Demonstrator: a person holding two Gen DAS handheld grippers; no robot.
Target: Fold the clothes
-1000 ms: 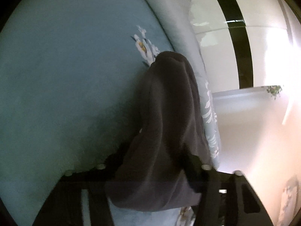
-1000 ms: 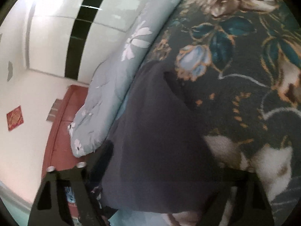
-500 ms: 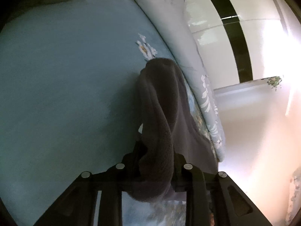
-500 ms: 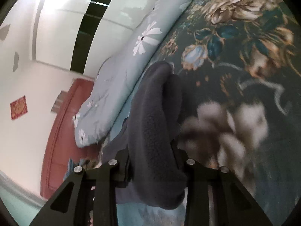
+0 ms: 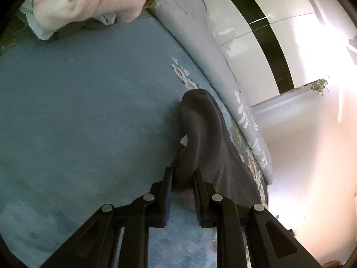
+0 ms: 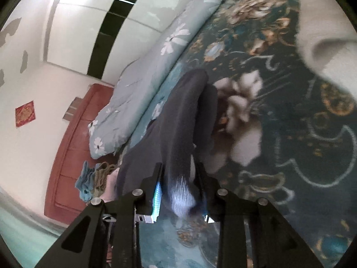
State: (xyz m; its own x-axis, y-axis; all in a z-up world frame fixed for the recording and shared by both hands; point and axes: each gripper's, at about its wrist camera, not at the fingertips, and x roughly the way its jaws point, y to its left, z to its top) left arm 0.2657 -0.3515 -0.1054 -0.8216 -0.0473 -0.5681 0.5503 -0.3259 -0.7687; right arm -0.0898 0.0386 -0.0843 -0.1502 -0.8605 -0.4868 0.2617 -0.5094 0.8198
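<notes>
A dark grey fleece garment (image 5: pixel 205 131) lies bunched on the blue bedsheet (image 5: pixel 78 122) in the left wrist view. My left gripper (image 5: pixel 182 178) pinches a fold of it, its jaws still closing with the cloth pressed between the pads. In the right wrist view the same grey garment (image 6: pixel 180 122) stretches over the dark floral blanket (image 6: pixel 290 134). My right gripper (image 6: pixel 178 174) grips another fold, jaws also closing on the fabric, which bulges out between the fingers.
A pile of pink and white clothes (image 5: pixel 89 4) with a mustard knit sits at the far end of the bed. A light blue flowered quilt (image 6: pixel 142 84) runs along the bed's edge. A red-brown cabinet (image 6: pixel 73 147) and white wall stand beyond; a cream cloth (image 6: pixel 330 44) lies far right.
Both grippers have closed onto folds of the grey garment and pulled back across the bed with it, lifting slightly. The clothes pile has come into the left wrist view.
</notes>
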